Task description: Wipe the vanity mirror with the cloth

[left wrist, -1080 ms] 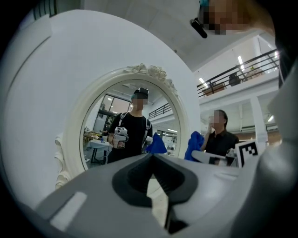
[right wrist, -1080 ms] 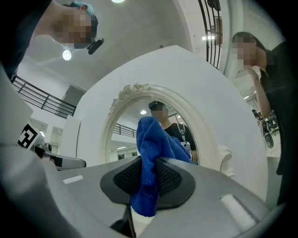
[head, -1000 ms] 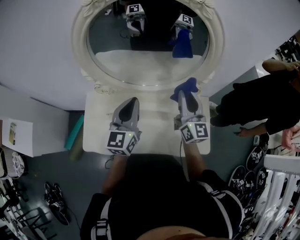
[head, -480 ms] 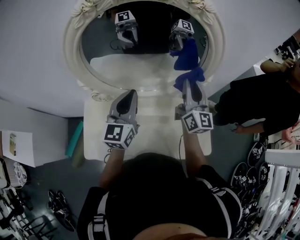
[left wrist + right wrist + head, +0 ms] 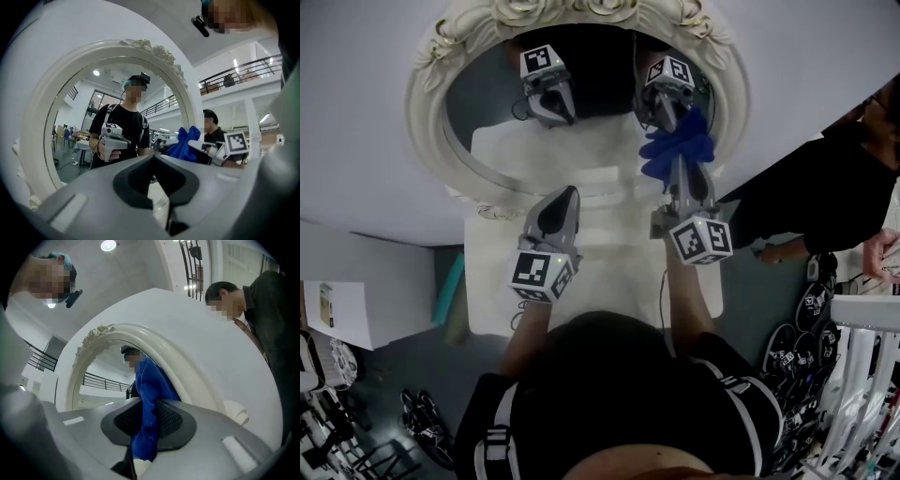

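We count two tools, one cloth, one vanity mirror and one surface. In the head view the left tool [image 5: 565, 197] sits at 9 o'clock of the right tool [image 5: 682, 173]. Both are over the white surface [image 5: 492, 272] and point toward 12 o'clock at the oval vanity mirror [image 5: 572, 141] in its ornate white frame [image 5: 427, 89].

The blue cloth [image 5: 677, 148] bunches at the tip of the right tool. It meets its own reflection on the glass near the mirror's 3 o'clock edge. The glass repeats both tools, so we see four marker cubes in all.

Only the head view shows the surface and how the two tools stand side by side. A bystander [image 5: 825, 197] in dark clothes stands at 3 o'clock.

Only the right gripper view shows the grip. The right tool's jaws are clamped on the cloth, which rises between them toward the frame. The left gripper view shows the left tool's jaws brought together with nothing between them. In the mirror beyond, it also shows the person who holds the tools and the blue cloth at 3 o'clock, which the right gripper view barely shows.
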### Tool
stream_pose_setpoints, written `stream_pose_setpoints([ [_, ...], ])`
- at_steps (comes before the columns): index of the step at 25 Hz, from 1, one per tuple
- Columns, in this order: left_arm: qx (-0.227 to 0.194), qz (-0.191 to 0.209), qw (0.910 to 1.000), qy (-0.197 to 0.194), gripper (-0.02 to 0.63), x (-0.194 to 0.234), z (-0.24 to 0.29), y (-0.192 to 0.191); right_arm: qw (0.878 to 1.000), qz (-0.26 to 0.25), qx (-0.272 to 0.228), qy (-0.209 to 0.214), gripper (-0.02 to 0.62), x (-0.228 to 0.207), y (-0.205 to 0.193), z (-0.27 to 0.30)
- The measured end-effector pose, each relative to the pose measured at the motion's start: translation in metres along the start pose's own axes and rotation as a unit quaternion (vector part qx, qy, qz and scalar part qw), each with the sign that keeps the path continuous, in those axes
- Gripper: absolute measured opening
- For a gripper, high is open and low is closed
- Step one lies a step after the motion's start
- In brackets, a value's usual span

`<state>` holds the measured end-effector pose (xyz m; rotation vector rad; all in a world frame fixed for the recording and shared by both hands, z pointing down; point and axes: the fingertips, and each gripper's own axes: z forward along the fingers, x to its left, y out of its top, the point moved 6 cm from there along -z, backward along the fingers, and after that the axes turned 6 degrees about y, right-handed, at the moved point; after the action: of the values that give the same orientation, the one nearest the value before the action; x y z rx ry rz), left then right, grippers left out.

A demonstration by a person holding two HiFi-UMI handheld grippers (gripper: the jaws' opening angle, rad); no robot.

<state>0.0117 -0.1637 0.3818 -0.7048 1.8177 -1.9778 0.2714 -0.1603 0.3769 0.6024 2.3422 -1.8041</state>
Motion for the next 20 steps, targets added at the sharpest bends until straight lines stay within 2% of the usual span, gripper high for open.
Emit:
stream_pose_setpoints([
  [5, 0.005, -0.006, 1.0, 0.001, 0.006, 0.007, 0.009, -0.005, 1.0, 0.017, -0.014, 0.006, 0.069, 0.001, 0.001, 0.007],
  [20, 0.001, -0.018, 0.9998, -0.007, 0.006, 0.016, 0.016, -0.01, 0.999, 0.011, -0.02, 0.025, 0.069, 0.005, 0.016, 0.025],
])
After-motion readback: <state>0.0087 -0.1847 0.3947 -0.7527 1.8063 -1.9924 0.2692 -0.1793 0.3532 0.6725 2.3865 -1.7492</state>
